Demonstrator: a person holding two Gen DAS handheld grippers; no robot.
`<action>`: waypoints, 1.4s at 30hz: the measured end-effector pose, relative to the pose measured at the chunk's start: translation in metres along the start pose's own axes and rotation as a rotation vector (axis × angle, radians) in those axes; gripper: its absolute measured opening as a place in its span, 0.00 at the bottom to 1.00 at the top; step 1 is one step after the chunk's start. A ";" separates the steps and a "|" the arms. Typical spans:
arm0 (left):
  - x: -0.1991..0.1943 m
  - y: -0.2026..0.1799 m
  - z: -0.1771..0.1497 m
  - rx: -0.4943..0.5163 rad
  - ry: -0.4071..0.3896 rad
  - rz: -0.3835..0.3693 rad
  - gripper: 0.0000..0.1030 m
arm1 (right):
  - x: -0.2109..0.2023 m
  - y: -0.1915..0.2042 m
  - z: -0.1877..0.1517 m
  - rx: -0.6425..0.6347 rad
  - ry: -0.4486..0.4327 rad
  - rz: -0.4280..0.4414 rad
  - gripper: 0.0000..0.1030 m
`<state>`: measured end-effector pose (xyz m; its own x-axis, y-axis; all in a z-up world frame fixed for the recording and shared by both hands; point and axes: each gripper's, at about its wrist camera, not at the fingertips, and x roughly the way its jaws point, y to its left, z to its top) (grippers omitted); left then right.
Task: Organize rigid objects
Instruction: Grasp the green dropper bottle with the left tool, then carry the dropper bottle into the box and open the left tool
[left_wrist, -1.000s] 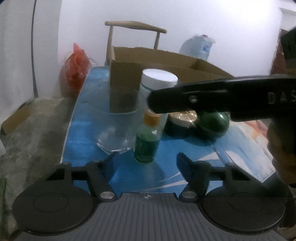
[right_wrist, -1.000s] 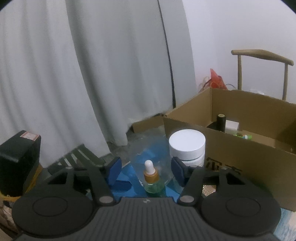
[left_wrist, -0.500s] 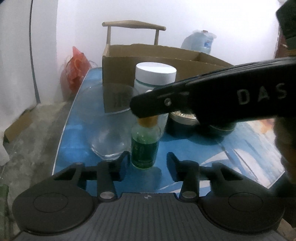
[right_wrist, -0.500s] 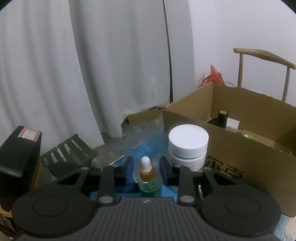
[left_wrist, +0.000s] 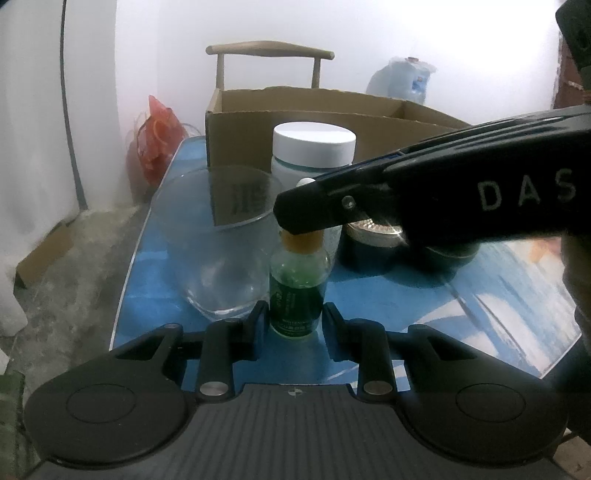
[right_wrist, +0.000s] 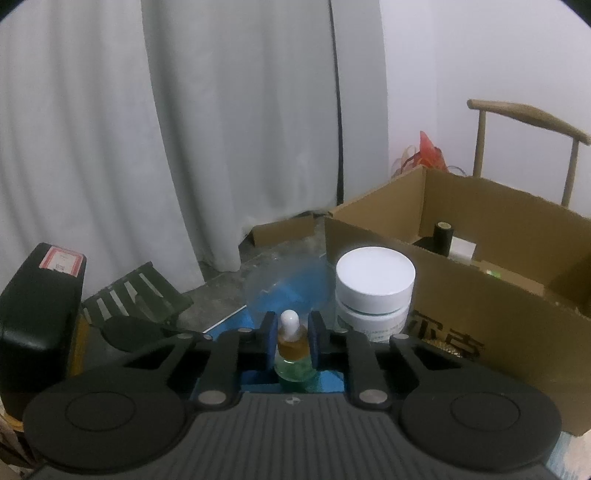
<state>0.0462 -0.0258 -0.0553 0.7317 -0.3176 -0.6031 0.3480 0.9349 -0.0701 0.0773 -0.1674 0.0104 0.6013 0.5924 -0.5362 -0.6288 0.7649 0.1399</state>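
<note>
A small green dropper bottle (left_wrist: 297, 291) with an amber collar and white bulb (right_wrist: 289, 320) stands on the blue table (left_wrist: 424, 295). My left gripper (left_wrist: 295, 314) is low around the bottle's body. Its jaws are closing, and both fingertips touch the glass sides. In the right wrist view my right gripper (right_wrist: 292, 332) is shut on the bottle's amber collar (right_wrist: 292, 345), one blue pad on each side. The left wrist view shows a right finger (left_wrist: 369, 199) reaching in from the right and covering the cap.
A clear glass (left_wrist: 218, 251) stands just left of the bottle. A white-lidded jar (left_wrist: 314, 151) and dark gold-topped jars (left_wrist: 373, 229) stand behind it. An open cardboard box (right_wrist: 480, 295) holding a dark bottle (right_wrist: 442, 236) is at the back, with a chair (left_wrist: 269, 50) beyond it.
Both grippers' jaws have closed in from wide apart: the left onto the bottle's body, the right onto its collar. The left gripper has also come a little nearer the bottle.
</note>
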 end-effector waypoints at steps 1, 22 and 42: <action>-0.002 -0.001 0.000 0.004 -0.002 0.000 0.29 | -0.002 0.000 0.000 0.002 -0.001 0.003 0.17; -0.091 -0.013 0.096 0.131 -0.174 0.017 0.28 | -0.089 0.005 0.087 -0.102 -0.215 0.129 0.16; 0.076 -0.023 0.189 0.155 0.166 -0.126 0.28 | -0.010 -0.166 0.120 0.271 -0.048 0.068 0.17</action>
<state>0.2050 -0.1018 0.0508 0.5745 -0.3880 -0.7207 0.5255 0.8499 -0.0387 0.2350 -0.2697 0.0922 0.5893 0.6508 -0.4788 -0.5176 0.7591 0.3947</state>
